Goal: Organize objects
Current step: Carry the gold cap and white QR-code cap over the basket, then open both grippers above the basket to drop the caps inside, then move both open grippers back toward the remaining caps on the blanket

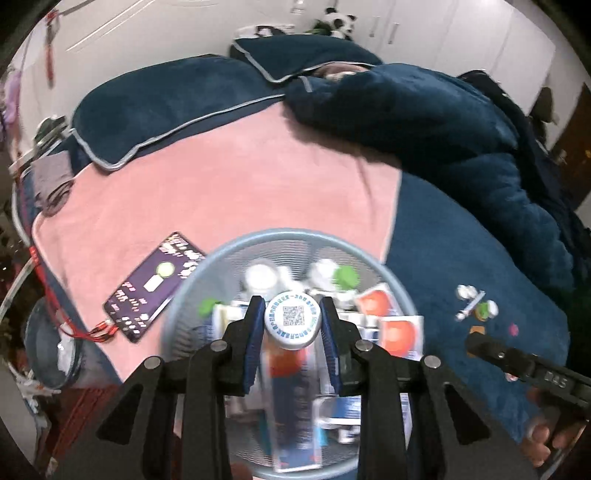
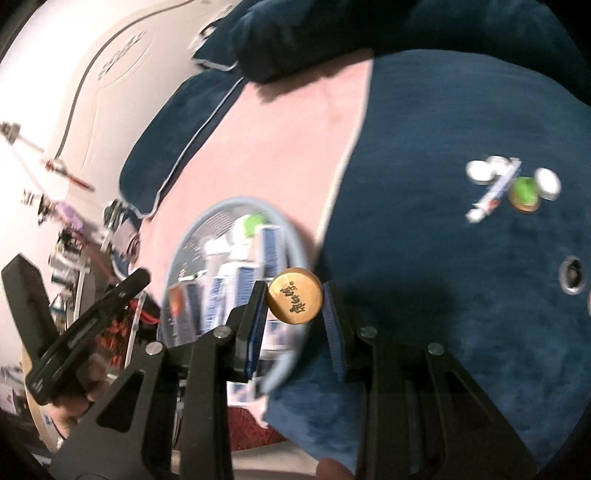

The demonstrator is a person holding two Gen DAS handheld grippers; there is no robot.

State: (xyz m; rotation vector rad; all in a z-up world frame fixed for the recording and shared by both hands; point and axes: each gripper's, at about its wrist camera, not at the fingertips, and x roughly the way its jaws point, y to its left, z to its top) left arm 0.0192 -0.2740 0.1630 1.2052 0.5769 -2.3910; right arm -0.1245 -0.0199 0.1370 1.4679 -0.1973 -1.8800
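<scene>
the left hand-held gripper (image 1: 291, 325) is clamping a clear bottle with a white cap (image 1: 292, 320) between its blue pads, the cap bearing a printed square code, and is holding it right above the round pale blue mesh basket (image 1: 236, 246). the basket is sitting on the bed near its front edge, straddling the border where the pink blanket (image 1: 229, 184) is meeting the dark blue cover (image 1: 461, 258), and it is holding a jumble of small white bottles, green caps and blue and red-orange packets, all blurred. the right hand-held gripper (image 2: 295, 301) is gripping a bottle by its round gold cap (image 2: 294, 295), which carries dark writing, and is hanging beside the basket's (image 2: 207, 214) right rim, over the blue cover (image 2: 443, 277). farther toward the right side of the bed, on the blue cover, a small cluster of loose things (image 2: 511, 186) is lying together: white caps, a green cap on a gold one, and a slim white tube. a purple card with white print (image 1: 153, 286) is lying flat on the pink blanket just left of the basket, near the bed's left edge. dark blue pillows (image 1: 159, 107) are lying along the head of the bed, and a panda soft toy (image 1: 341, 22) is sitting beyond them by the wall.
</scene>
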